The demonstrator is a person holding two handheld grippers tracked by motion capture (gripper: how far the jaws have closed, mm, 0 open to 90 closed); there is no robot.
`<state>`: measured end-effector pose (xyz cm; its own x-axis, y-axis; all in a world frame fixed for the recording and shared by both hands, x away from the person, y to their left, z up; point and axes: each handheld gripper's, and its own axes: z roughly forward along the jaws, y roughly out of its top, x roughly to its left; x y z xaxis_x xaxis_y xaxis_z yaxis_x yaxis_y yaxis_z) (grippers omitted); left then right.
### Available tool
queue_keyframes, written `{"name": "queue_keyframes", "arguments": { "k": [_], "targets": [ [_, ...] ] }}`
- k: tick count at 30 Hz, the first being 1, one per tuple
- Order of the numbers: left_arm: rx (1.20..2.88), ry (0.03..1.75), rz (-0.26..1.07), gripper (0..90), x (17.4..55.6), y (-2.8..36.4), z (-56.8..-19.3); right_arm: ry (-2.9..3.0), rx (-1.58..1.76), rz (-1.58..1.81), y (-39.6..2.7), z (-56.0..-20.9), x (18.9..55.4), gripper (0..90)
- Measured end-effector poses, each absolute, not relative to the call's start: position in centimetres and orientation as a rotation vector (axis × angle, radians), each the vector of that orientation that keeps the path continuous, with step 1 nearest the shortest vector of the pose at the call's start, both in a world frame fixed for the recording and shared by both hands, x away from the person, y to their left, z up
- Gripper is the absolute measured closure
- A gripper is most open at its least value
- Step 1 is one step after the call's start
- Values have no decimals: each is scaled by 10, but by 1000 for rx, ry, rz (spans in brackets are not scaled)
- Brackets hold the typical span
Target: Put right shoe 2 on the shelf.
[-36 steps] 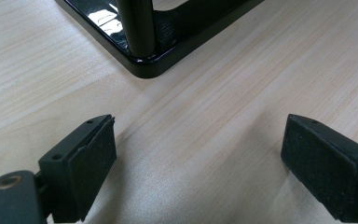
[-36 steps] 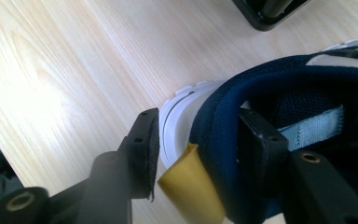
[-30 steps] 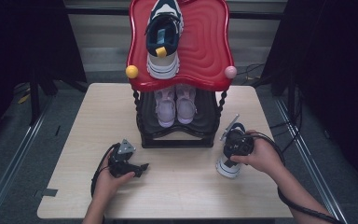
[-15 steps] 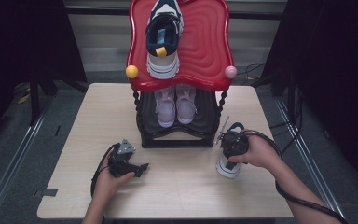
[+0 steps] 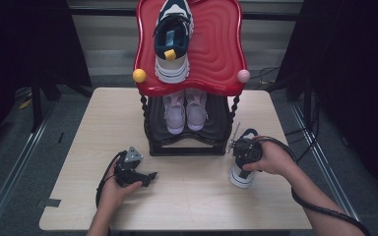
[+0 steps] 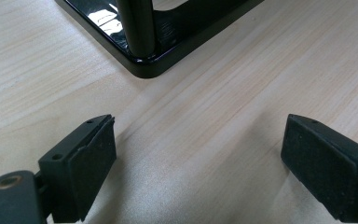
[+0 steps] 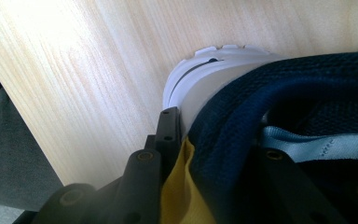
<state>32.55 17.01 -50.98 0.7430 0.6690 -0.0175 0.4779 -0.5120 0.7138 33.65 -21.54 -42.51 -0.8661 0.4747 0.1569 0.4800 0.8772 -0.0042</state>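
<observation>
1. The wooden table carries a two-tier shoe rack at its far middle: a red wavy top shelf over a black lower shelf.
2. On the red top shelf lies one navy-and-white sneaker, heel toward the person, with free room beside it on the right. The black lower shelf holds a pair of pink shoes, side by side, toes toward the person.
3. A second navy sneaker, matching the one on top, stands on the table just right of the rack's front corner. Its long axis runs roughly away from the person, white heel nearest them.
4. The right gripper is on this sneaker from above. Its jaws have just been closing, and in the right gripper view they pinch the navy heel collar, one finger outside against the white heel, the other inside the opening beside the yellow heel tab.
5. I judge the coming move to be a lift up and leftward to the free side of the red shelf; the right hand is far nearer.
6. The left gripper rests on the table left of the rack's front corner, jaws wide apart with only bare wood between the pads.
</observation>
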Motion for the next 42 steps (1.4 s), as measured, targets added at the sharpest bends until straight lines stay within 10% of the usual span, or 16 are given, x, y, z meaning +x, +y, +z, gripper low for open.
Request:
{"name": "queue_keyframes", "arguments": {
  "k": [42],
  "targets": [
    [2206,861,339,97,326,170,-510,-2961,-691,-109,-232,-321,334,745]
  ]
}}
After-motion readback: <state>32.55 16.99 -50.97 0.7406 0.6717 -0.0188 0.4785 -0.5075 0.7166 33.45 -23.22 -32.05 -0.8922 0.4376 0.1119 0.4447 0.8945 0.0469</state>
